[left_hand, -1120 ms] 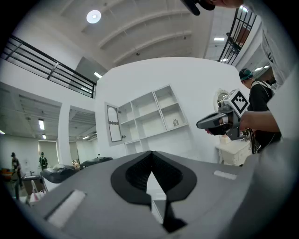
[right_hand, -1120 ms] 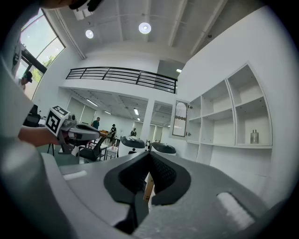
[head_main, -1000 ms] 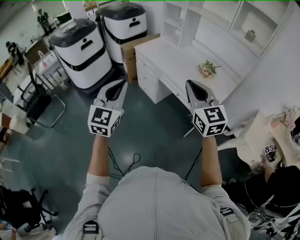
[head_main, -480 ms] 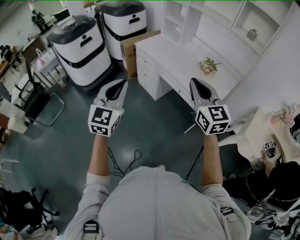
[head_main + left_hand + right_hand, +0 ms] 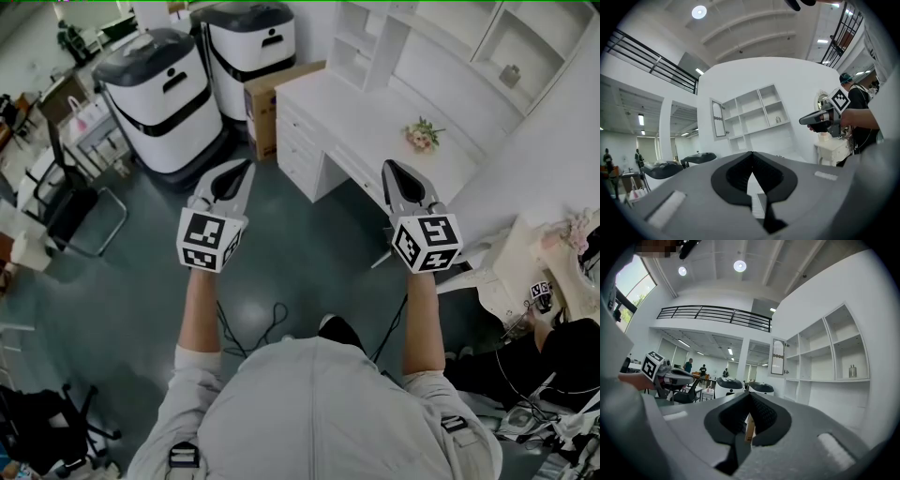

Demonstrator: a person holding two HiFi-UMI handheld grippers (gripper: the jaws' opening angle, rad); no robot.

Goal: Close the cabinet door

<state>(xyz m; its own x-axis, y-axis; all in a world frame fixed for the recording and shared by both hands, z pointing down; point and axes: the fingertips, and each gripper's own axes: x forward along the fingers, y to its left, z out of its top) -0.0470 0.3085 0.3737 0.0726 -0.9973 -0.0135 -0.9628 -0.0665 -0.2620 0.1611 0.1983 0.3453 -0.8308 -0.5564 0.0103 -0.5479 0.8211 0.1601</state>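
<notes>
The white shelf cabinet (image 5: 361, 42) stands on the back of a white desk (image 5: 375, 131). Its narrow door (image 5: 718, 119) hangs open at the unit's left end, and it also shows in the right gripper view as the door (image 5: 777, 357). My left gripper (image 5: 244, 167) is held level over the floor, well short of the desk, with jaws together and nothing in them. My right gripper (image 5: 390, 167) hovers near the desk's front edge, also shut and empty. Each gripper view shows its own tips meeting: left gripper (image 5: 751, 153), right gripper (image 5: 750, 394).
Two large white-and-black machines (image 5: 155, 94) (image 5: 248, 47) and a cardboard box (image 5: 272, 103) stand left of the desk. Flowers (image 5: 419, 134) lie on the desk and a small bottle (image 5: 511, 75) sits on a shelf. Chairs (image 5: 75, 206) are at left, cables (image 5: 253, 323) on the floor, a seated person (image 5: 562, 347) at right.
The person has stepped toward the desk, and a shoe now shows on the floor. Both grippers moved forward with the body, staying level and shut.
</notes>
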